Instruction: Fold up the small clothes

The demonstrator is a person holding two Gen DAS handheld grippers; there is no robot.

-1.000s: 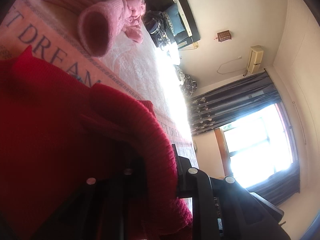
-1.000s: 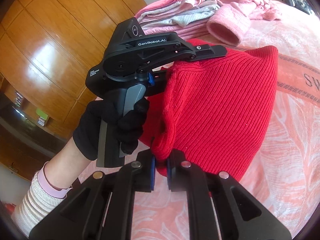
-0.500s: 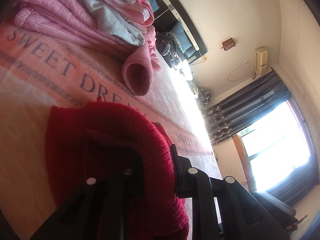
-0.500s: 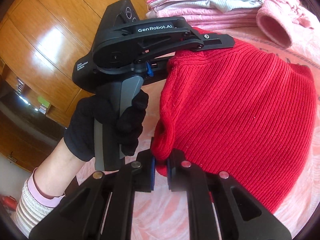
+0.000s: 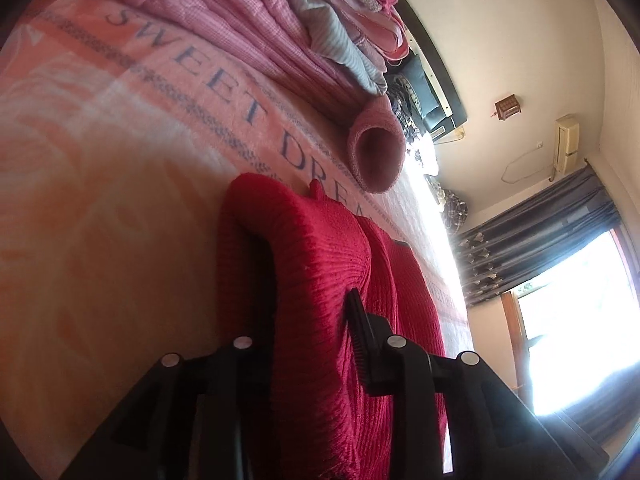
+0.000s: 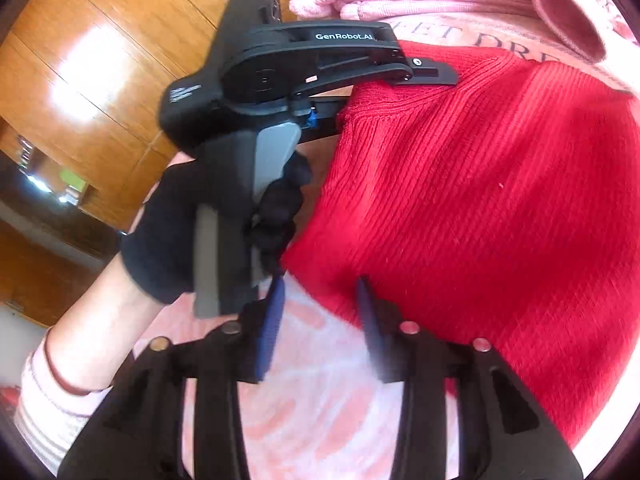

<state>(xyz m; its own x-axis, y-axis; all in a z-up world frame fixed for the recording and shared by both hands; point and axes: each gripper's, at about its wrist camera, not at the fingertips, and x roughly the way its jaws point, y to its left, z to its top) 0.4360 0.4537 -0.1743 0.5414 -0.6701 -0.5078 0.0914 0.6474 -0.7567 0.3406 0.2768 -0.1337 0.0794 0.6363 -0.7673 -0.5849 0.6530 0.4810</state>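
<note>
Two tongs work over one red ribbed-knit garment (image 6: 480, 200) lying on a bed under a pink blanket (image 5: 100, 208) printed with dark "SWEET DREAM" lettering. The knit is bright red with fine vertical ribs and a thicker rolled hem; it is folded over itself, so a doubled edge bulges upward where it is gripped. The left tongs (image 5: 308, 320), held in a black-gloved hand (image 6: 180, 232), are closed on that bunched fold, with fabric filling the gap between the jaws and draping over one of them. The right tongs (image 6: 320, 320) stand wide apart and hold nothing; the blue pads (image 6: 272, 328) sit either side of bare blanket, just at the garment's lower hem. Beyond the red knit, a pink knitted piece with an open round cuff (image 5: 376, 152) rests on the blanket, and behind it rises a stack of folded pink and grey clothes (image 5: 280, 28). A wooden wardrobe (image 6: 100, 60) stands beside the bed.
</note>
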